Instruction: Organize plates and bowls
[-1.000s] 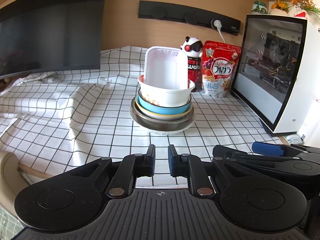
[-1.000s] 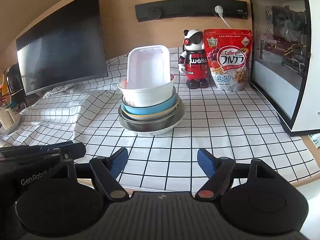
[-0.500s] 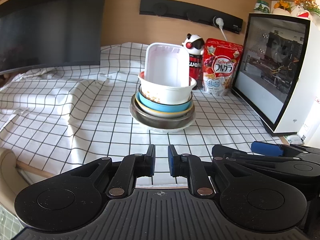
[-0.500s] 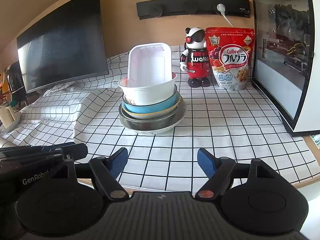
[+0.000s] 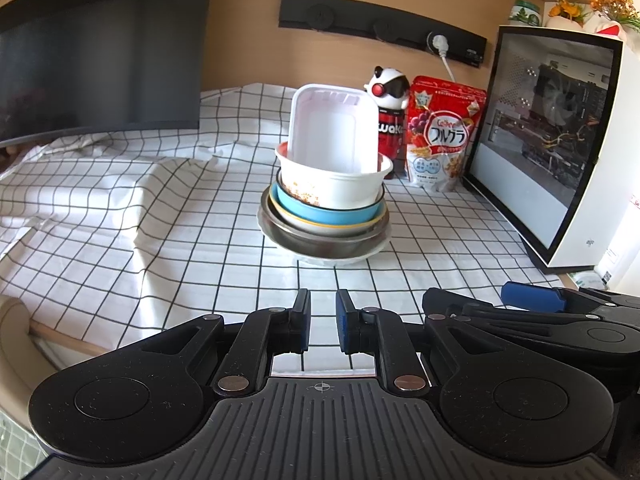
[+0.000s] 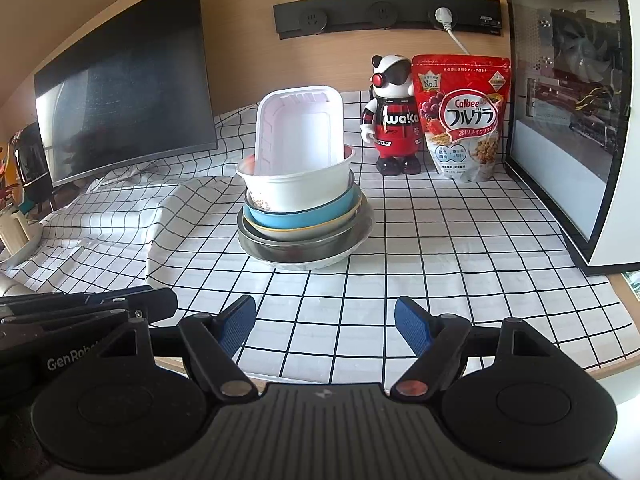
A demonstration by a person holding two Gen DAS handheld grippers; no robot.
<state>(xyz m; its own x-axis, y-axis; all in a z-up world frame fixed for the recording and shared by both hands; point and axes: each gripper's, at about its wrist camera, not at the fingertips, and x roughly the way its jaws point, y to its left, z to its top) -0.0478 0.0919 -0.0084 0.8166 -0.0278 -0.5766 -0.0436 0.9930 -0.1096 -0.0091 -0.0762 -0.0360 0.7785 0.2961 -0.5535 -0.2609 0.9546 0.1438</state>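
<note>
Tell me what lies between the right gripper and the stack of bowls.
Only bare checked tablecloth lies between the right gripper and the stack of bowls, as the right wrist view shows.

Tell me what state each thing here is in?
White tray: standing on end in the white bowl.
White bowl: topmost of the nested stack.
Blue bowl: nested below it.
Metal bowl: near the bottom.
Left gripper: shut, empty.
Right gripper: open, empty.

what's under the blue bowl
Under the blue bowl sit a yellow-rimmed dish, a steel bowl and a white plate. Their insides are covered, so anything between them is hidden.
</note>
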